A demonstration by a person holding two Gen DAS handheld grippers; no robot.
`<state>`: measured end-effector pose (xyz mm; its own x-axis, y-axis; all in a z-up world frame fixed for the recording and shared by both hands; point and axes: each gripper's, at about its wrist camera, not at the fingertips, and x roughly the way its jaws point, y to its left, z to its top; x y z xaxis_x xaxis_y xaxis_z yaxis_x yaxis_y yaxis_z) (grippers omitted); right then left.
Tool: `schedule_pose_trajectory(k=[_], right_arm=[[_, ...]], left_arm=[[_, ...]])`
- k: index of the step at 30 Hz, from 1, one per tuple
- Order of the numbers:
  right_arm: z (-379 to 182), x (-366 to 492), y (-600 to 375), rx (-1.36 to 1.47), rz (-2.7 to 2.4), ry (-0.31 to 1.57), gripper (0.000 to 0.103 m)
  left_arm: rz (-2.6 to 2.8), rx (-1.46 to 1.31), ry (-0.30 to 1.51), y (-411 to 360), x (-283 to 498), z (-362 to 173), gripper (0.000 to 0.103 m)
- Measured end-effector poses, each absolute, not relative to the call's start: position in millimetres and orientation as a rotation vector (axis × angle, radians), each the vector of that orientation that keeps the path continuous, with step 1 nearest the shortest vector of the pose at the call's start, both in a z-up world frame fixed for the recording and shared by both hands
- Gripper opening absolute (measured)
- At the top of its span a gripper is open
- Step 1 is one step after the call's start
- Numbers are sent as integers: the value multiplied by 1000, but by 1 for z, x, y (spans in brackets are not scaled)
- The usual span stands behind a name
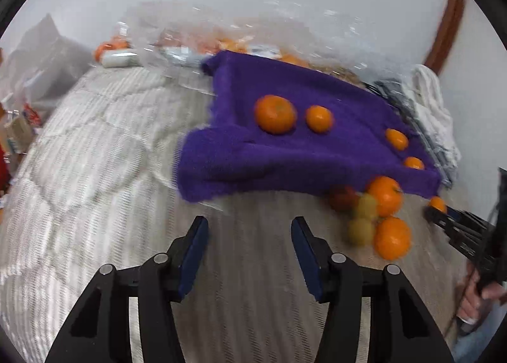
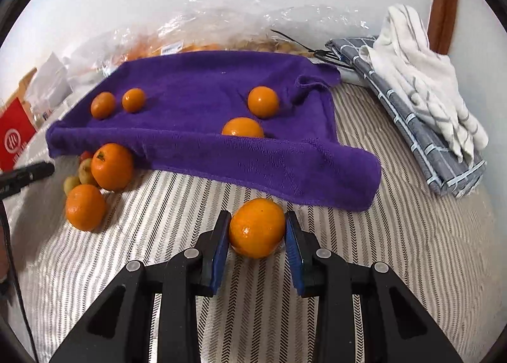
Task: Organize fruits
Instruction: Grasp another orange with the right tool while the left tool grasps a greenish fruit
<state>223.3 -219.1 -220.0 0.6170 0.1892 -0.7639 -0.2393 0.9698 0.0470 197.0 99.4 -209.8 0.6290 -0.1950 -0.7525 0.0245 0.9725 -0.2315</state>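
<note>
Orange point(image 2: 256, 228) sits clamped between the pads of our right hand-held gripper point(image 2: 257, 233), low over the striped bed point(image 2: 396, 236), just near of the purple towel point(image 2: 196, 109). Four oranges lie on that towel; the nearest one point(image 2: 242, 127) is straight ahead, far of the jaws, so we judge the carry runs forward and up over the towel's raised front fold. Our left hand-held gripper point(image 1: 250, 255) is partly spread with nothing in it. Loose fruit pile point(image 1: 377, 214) lies to its right, nearer that hand. Round fruit, no long axis to line up.
</note>
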Motion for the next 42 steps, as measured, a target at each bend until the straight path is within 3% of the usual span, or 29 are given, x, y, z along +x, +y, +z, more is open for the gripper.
schedule_pose_trajectory(k=[6,13,31,42], right_arm=[[-218,220,-221,-48,260,834,34],[-218,218,-226,-10,270,833,34],[-220,220,-225,-16,268,845,34],[-220,220,-225,-13,274,846,34]], left_arm=[[-295,-287,900,65,202,-196,43],[-337,-301,943,41,209,-211,23],[-127,-25,877,60,203,-211,25],[-205,-240,818,90,195,-208,24]])
